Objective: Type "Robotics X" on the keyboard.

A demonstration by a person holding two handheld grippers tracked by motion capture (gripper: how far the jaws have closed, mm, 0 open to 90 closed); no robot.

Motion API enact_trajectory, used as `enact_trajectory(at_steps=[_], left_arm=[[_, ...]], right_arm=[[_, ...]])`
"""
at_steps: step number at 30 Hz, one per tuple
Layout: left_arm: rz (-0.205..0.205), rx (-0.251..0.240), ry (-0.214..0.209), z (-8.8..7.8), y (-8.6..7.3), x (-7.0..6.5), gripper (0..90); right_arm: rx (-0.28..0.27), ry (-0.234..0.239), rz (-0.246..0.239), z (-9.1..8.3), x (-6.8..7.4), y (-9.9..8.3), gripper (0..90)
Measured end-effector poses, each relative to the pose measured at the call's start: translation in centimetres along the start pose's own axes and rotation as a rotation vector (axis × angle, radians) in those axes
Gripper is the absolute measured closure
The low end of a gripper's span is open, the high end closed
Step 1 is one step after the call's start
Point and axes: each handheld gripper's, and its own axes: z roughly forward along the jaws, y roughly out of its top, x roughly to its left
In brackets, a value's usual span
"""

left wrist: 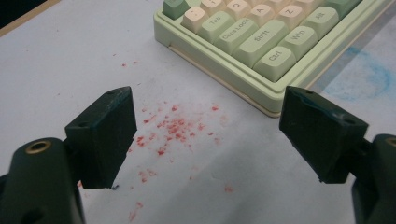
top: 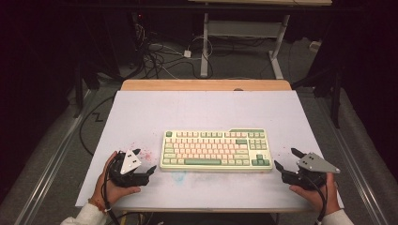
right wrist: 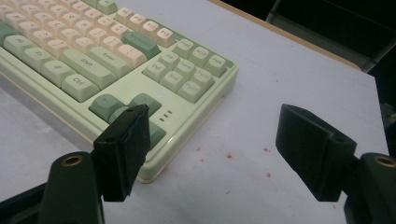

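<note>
A pale green keyboard [top: 216, 150] with cream and green keys lies flat in the middle of the white table top [top: 202, 112]. My left gripper [top: 144, 161] rests near the table's front, just left of the keyboard's near left corner [left wrist: 275, 109], open with nothing between its jaws. My right gripper [top: 285, 158] sits off the keyboard's right end, also open and empty. In the right gripper view, my right gripper [right wrist: 219, 154] has its left jaw beside the keyboard's near right corner [right wrist: 154, 170]. My left gripper [left wrist: 210, 135] spans bare, stained table.
Red specks [left wrist: 173, 128] and a faint blue smudge [left wrist: 369, 79] stain the white surface in front of the keyboard. A wooden edge [top: 206, 85] runs along the table's far side. Cables [top: 159, 56] and a desk frame [top: 244, 42] stand on the floor beyond.
</note>
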Motion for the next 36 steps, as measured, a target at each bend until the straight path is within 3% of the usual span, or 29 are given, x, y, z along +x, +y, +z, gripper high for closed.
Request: enact_trajectory(at_steps=[14,24,25,28,29,32,33,36], left_arm=[[0.013,-0.003,0.014,-0.4,-0.2,0.0,17.6],[-0.014,0.013,0.010,-0.4,0.1,0.3,17.6],[-0.019,0.008,0.005,-0.4,0.1,0.4,17.7],[-0.023,0.009,0.010,-0.5,0.4,0.5,18.1],[-0.025,0.005,0.007,-0.5,0.6,0.5,18.7],[-0.037,0.006,-0.005,-0.3,1.1,0.6,20.2],[-0.045,0.013,-0.009,-0.2,1.5,0.7,23.7],[-0.047,0.013,-0.026,-0.1,1.8,0.8,30.9]], right_arm=[[-0.003,0.003,-0.008,-0.2,0.2,0.3,27.0],[-0.013,0.034,0.017,-0.1,-0.1,1.1,38.2],[-0.007,0.046,0.025,0.1,-0.1,1.5,44.5],[0.004,0.058,0.024,0.4,-0.1,2.0,50.7],[0.007,0.087,0.021,0.6,0.1,2.6,61.4],[0.015,0.107,0.009,0.9,0.4,3.2,71.2],[0.028,0.151,-0.020,1.3,0.8,3.7,79.4],[0.040,0.192,-0.057,2.1,1.6,4.5,87.9]])
